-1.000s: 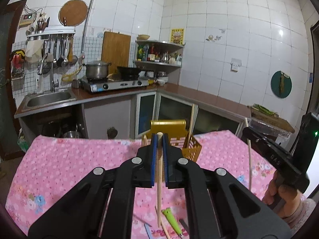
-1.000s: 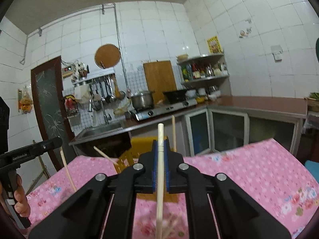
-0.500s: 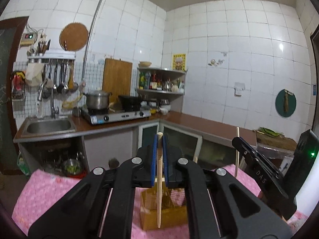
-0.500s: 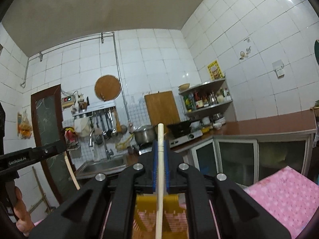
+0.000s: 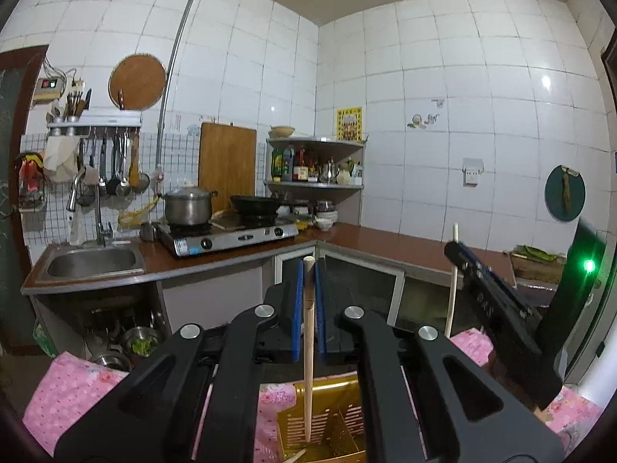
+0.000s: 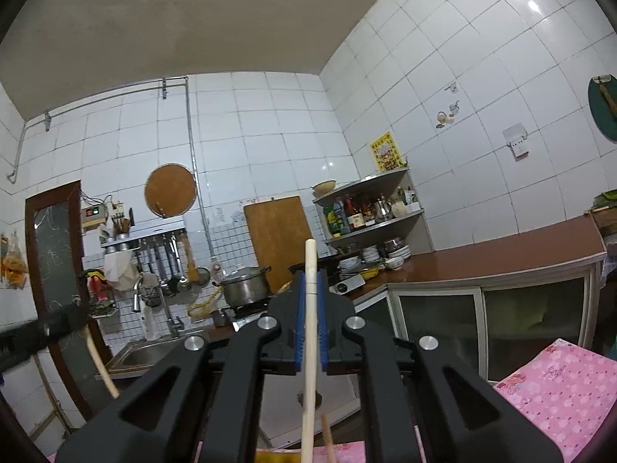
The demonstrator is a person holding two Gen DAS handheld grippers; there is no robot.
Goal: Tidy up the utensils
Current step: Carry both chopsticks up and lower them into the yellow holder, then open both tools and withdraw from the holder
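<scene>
My left gripper [image 5: 308, 270] is shut on a wooden chopstick [image 5: 308, 347] held upright. Its lower tip hangs over the yellow slotted utensil basket [image 5: 327, 420] on the pink flowered tablecloth [image 5: 73, 393]. My right gripper [image 6: 310, 281] is shut on another wooden chopstick [image 6: 308, 366], also upright. In the left wrist view the right gripper [image 5: 497, 293] shows at the right with its chopstick [image 5: 452, 281]. In the right wrist view the left gripper [image 6: 38, 333] and its chopstick [image 6: 101, 366] show at the left edge. A further chopstick end [image 6: 327, 438] shows at the bottom of the right wrist view.
A kitchen counter [image 5: 216, 258] with a sink [image 5: 92, 262], a gas stove [image 5: 231, 235] and a pot [image 5: 188, 206] stands behind the table. Shelves with bottles [image 5: 314, 166] fill the corner. The tablecloth also shows in the right wrist view [image 6: 559, 386].
Both grippers have tilted up and risen, each still holding its chopstick. The basket has slid to the bottom of the left wrist view, and the table has mostly left the right wrist view.
</scene>
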